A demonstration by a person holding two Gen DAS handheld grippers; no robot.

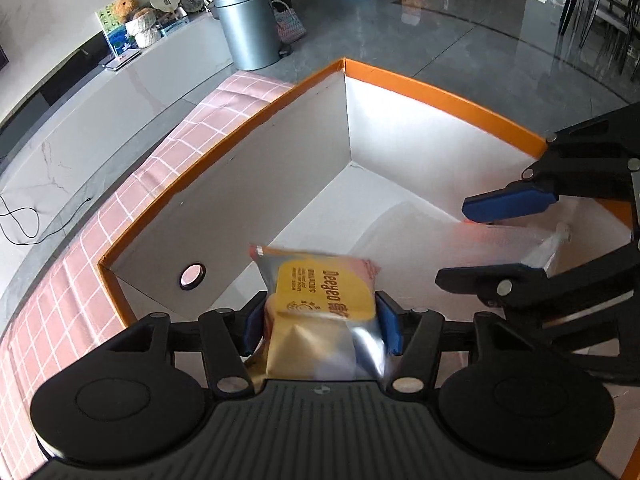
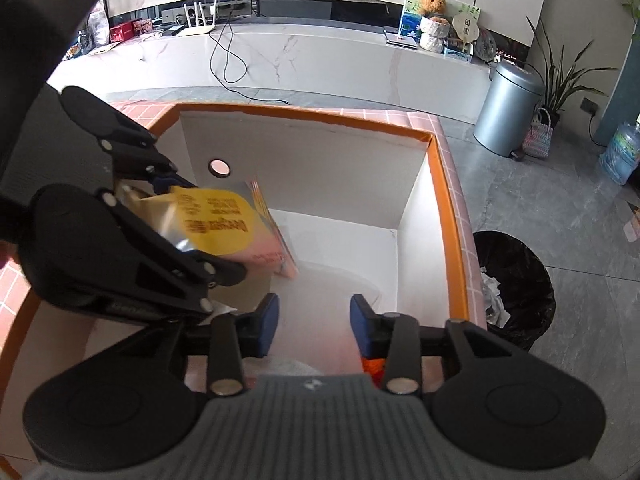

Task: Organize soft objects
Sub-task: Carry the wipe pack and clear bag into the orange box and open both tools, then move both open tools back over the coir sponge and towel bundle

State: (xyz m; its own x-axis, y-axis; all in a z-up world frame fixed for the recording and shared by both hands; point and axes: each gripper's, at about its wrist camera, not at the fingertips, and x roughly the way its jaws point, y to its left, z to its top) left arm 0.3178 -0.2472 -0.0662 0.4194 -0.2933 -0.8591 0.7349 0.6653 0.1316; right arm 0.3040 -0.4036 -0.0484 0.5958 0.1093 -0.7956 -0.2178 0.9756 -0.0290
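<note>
The left gripper (image 1: 324,320) pinches a silver-and-pink foil packet with a yellow label (image 1: 326,292), its lower end hidden. At three o'clock, the right gripper (image 1: 476,240) spreads over an orange-rimmed white cardboard box (image 1: 440,94); a hazy clear bag (image 1: 512,240) lies between.

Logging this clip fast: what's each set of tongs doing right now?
Left tongs: shut on the yellow-labelled packet.
Right tongs: open, holding nothing.

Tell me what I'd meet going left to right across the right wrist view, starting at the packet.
Yellow-labelled packet held by the left gripper → white box interior → orange box rim → black bin.
</note>
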